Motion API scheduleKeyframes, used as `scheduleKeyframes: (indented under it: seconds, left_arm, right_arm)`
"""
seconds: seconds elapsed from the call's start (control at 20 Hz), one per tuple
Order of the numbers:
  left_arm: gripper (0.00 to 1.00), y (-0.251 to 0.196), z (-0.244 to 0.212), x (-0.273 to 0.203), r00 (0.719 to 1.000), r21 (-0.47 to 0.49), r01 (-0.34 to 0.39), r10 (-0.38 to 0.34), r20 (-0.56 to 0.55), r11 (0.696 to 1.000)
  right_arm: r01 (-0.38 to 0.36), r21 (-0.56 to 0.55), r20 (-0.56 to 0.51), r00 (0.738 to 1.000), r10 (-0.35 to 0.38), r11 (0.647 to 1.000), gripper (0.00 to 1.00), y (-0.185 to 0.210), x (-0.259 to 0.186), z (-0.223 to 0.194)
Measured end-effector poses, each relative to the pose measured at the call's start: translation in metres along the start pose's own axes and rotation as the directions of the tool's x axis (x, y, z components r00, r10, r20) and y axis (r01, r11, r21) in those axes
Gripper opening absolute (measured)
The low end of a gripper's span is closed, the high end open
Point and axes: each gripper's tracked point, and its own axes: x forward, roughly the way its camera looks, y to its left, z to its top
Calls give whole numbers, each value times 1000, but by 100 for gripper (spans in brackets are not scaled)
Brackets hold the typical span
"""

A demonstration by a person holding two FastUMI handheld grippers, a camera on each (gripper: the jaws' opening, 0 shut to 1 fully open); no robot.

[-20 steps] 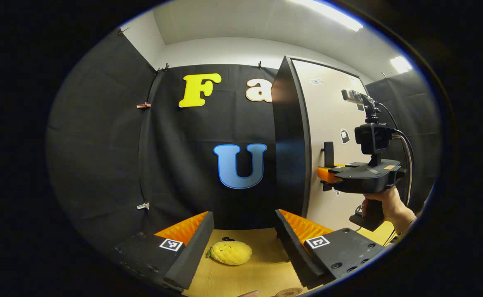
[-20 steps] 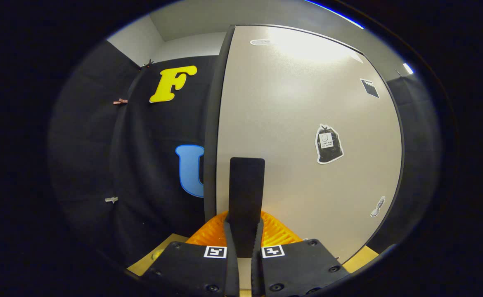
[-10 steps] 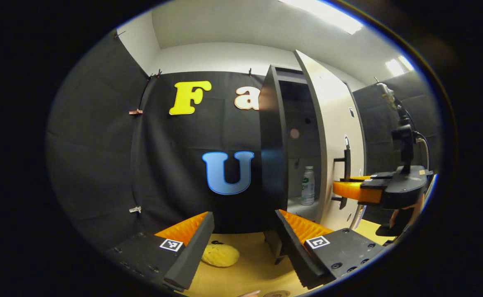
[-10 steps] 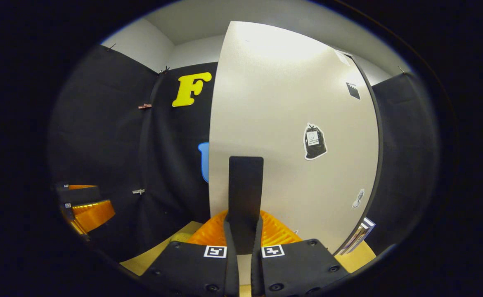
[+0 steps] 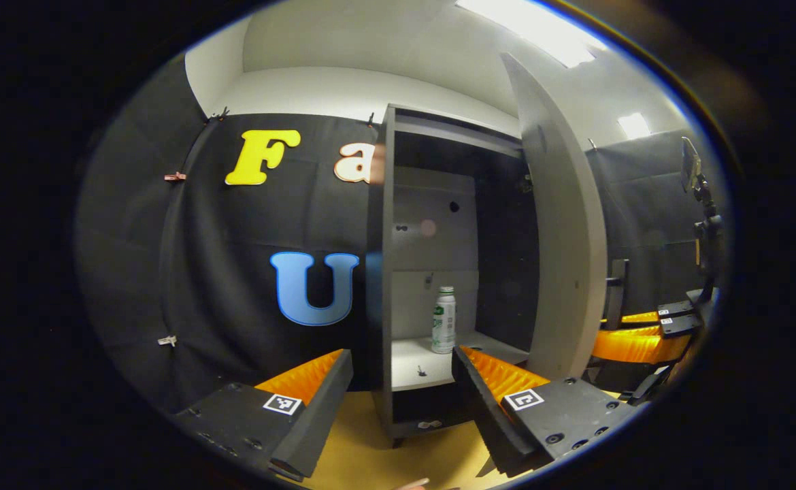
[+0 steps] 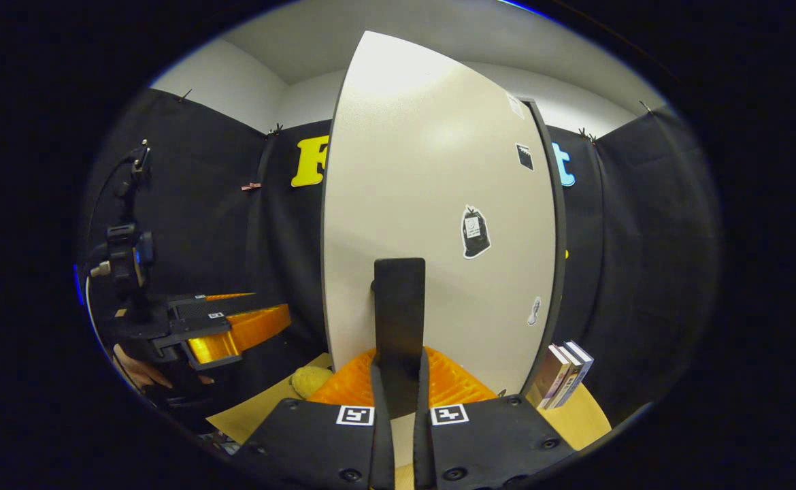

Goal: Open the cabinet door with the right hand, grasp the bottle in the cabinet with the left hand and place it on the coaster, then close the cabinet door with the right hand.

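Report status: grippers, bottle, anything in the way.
Right gripper shut on door handle, door open. Left gripper open, facing cabinet. Bottle upright on shelf, untouched. Path looks clear.

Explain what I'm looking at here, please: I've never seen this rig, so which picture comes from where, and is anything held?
A person holds a two-finger claw in each hand; a camera rides on each. The left gripper view looks past the open left claw into the cabinet, where a bottle stands upright on a shelf. The right gripper view shows the right claw shut on the handle of the cabinet door, which is swung open. Books lean beside the door on the table. The bottle isn't held.
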Motion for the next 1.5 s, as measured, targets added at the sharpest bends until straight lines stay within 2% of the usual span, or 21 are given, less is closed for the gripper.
scheduleKeyframes:
  seconds: [0.05, 0.1, 0.6, 0.85, 1.0, 1.05, 1.1, 1.15, 1.45, 1.5]
  left_arm:
    - [97, -10, -1, 7, 1000, -6, 20, -20, 0, 1000]
    - [93, -19, 0, 15, 999, -12, 38, -38, 0, 999]
    - [93, -110, -4, 78, 989, -28, 146, -146, 7, 989]
    - [93, -151, 3, 99, 984, -12, 178, -178, 16, 984]
    - [93, -169, 2, 103, 985, 24, 174, -174, 15, 984]
    - [97, -173, 1, 105, 986, 29, 169, -169, 12, 985]
    - [93, -176, -1, 107, 986, 30, 164, -165, 7, 986]
    - [93, -178, -3, 110, 988, 31, 157, -157, 2, 987]
    - [92, -159, -8, 134, 997, 45, 77, -77, 2, 996]
    - [96, -153, -8, 142, 998, 47, 66, -67, 3, 997]
  right_arm:
    - [6, 11, -2, 1000, -6, 1000, 15, -7, -8, -1]
    - [11, 13, 1, 1000, -11, 1000, 15, -13, -14, 1]
    - [138, -4, 37, 990, -138, 990, 14, -84, -59, 5]
    - [191, -93, 55, 981, -187, 977, 13, -123, -70, 7]
    - [210, -86, 65, 977, -205, 974, 13, -145, -73, 10]
    - [211, -84, 68, 976, -206, 974, 13, -152, -74, 10]
    - [215, -85, 69, 975, -209, 973, 11, -159, -72, 11]
    - [215, -85, 70, 975, -209, 973, 8, -165, -74, 11]
    - [192, -42, 72, 979, -188, 981, 6, -186, -82, 9]
    - [197, -54, 77, 978, -193, 979, 6, -188, -82, 8]
